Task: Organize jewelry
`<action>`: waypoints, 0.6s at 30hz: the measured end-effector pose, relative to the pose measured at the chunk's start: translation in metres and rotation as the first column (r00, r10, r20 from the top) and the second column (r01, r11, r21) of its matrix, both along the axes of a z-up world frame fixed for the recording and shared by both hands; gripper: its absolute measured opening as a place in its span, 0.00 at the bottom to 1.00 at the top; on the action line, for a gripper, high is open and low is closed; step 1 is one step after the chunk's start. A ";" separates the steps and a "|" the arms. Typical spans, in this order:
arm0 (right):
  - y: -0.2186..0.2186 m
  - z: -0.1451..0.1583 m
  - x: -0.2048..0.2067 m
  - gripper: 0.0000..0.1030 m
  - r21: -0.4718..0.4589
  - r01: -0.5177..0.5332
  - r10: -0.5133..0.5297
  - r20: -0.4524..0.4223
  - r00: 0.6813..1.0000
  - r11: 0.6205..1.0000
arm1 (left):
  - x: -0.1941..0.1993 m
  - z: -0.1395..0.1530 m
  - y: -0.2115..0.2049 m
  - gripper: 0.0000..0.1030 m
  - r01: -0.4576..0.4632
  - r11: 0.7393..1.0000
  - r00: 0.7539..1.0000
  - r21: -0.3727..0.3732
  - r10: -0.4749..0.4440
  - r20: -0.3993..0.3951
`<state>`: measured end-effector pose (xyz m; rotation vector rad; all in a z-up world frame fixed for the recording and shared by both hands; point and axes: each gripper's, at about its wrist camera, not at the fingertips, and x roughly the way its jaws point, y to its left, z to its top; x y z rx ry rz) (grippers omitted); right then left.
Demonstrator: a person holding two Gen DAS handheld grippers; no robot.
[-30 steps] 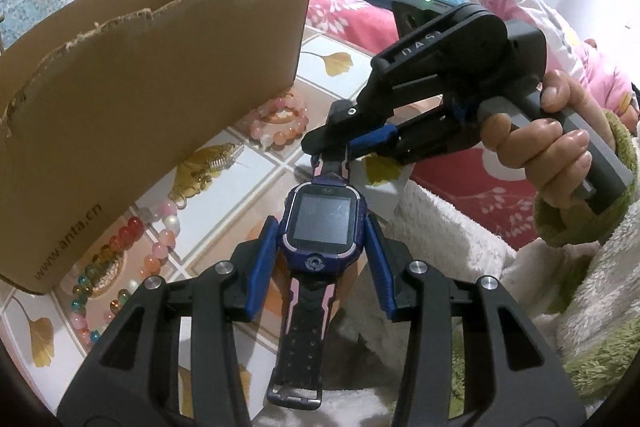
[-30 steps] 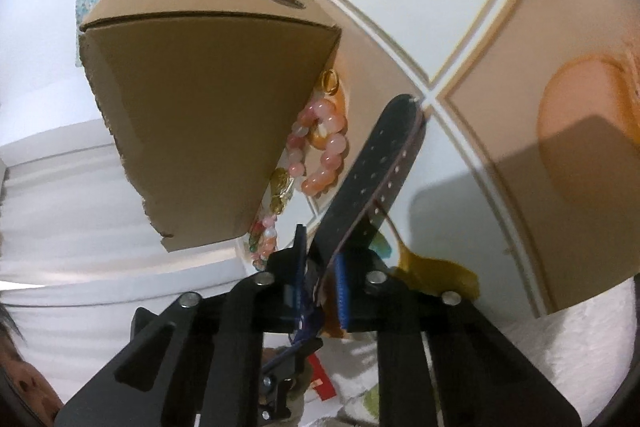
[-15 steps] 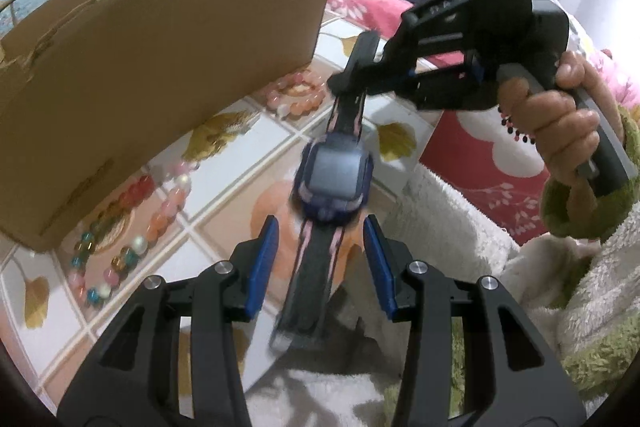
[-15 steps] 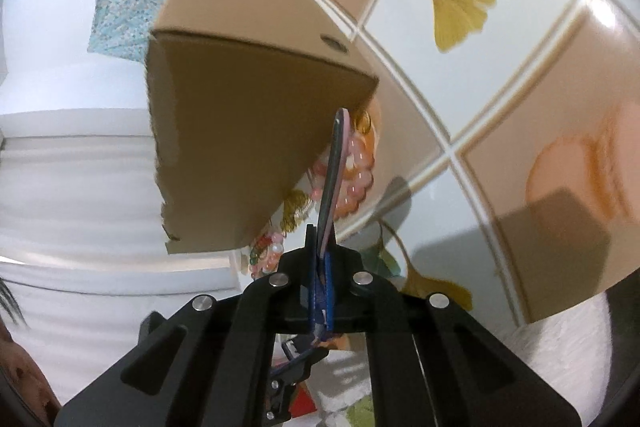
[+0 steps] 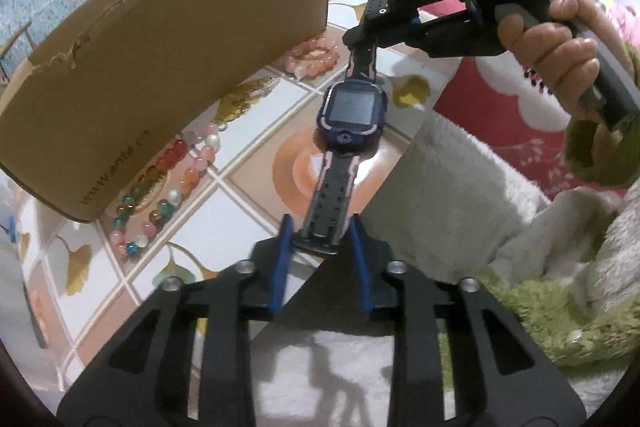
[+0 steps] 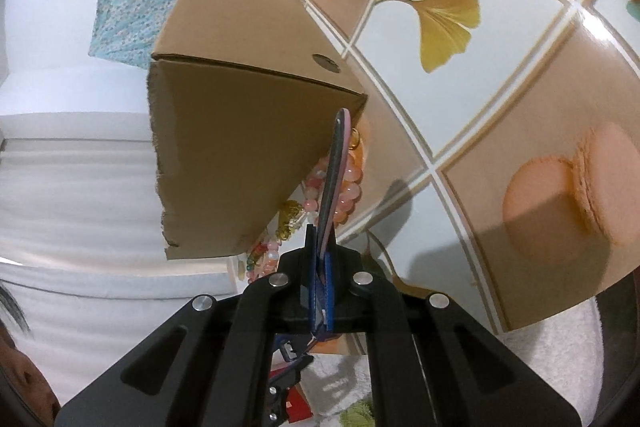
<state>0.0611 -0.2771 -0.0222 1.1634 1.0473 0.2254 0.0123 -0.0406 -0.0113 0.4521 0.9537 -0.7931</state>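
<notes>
Left wrist view is showing the watch (image 5: 352, 111) stretching lengthwise from six o'clock up to one o'clock above the tabletop (image 5: 256, 183), its buckle end sitting between the narrowing fingers of the left gripper (image 5: 320, 247), which have just been closing around the strap. At one o'clock the right gripper (image 5: 360, 39) is pinching the far strap end fully shut, with the cardboard box (image 5: 168, 67) lying at ten o'clock

Smartwatch (image 5: 352, 111) strung between right gripper (image 5: 362, 37) and closing left gripper (image 5: 322, 247) (buckle end), cardboard box (image 5: 168, 67) beside
</notes>
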 end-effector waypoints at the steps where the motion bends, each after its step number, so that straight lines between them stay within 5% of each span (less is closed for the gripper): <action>1: 0.001 0.000 0.000 0.03 0.001 0.001 -0.001 0.000 1.000 1.000 | 0.001 0.000 0.002 0.23 0.002 1.000 1.000 0.003 -0.002 -0.001; 11: 0.008 0.013 -0.003 0.03 -0.019 -0.029 0.030 0.039 0.999 0.999 | -0.017 0.000 -0.005 0.22 0.024 0.999 0.998 0.045 -0.027 0.058; 18: 0.031 0.073 -0.005 0.03 -0.138 -0.113 0.139 0.193 0.971 0.984 | -0.023 0.015 0.000 0.22 0.016 1.000 0.993 0.023 -0.018 0.116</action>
